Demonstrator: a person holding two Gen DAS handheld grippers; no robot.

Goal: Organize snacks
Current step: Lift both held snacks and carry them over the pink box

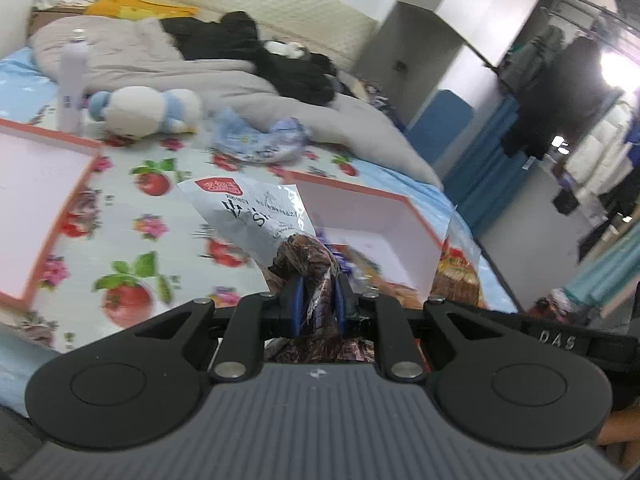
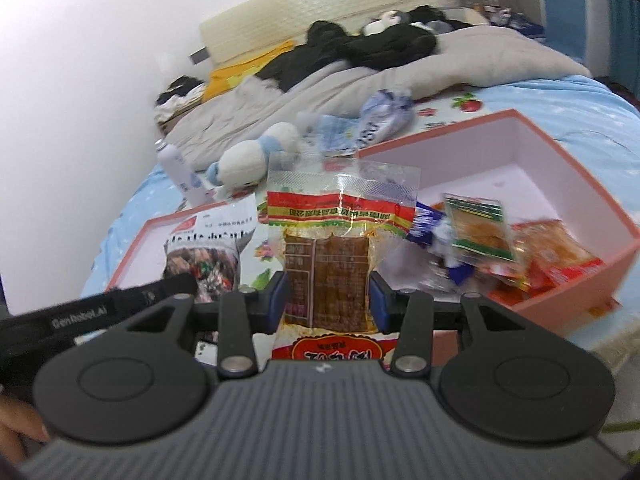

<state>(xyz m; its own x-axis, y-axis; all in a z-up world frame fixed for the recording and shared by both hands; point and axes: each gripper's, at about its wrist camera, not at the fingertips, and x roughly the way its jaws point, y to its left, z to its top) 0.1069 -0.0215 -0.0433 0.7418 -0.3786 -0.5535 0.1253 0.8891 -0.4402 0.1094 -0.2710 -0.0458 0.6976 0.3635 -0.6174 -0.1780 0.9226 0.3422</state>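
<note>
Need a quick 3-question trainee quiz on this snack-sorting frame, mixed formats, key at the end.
1. True or false: the left tool is shut on a white snack bag with a red logo.
2. What does the right tool hold? A) the spray bottle B) a clear packet with a red and yellow band C) the plush toy
3. Fill in: loose snack packets already lie in the pink ___ at the right of the right wrist view.

Key:
1. True
2. B
3. box
</note>
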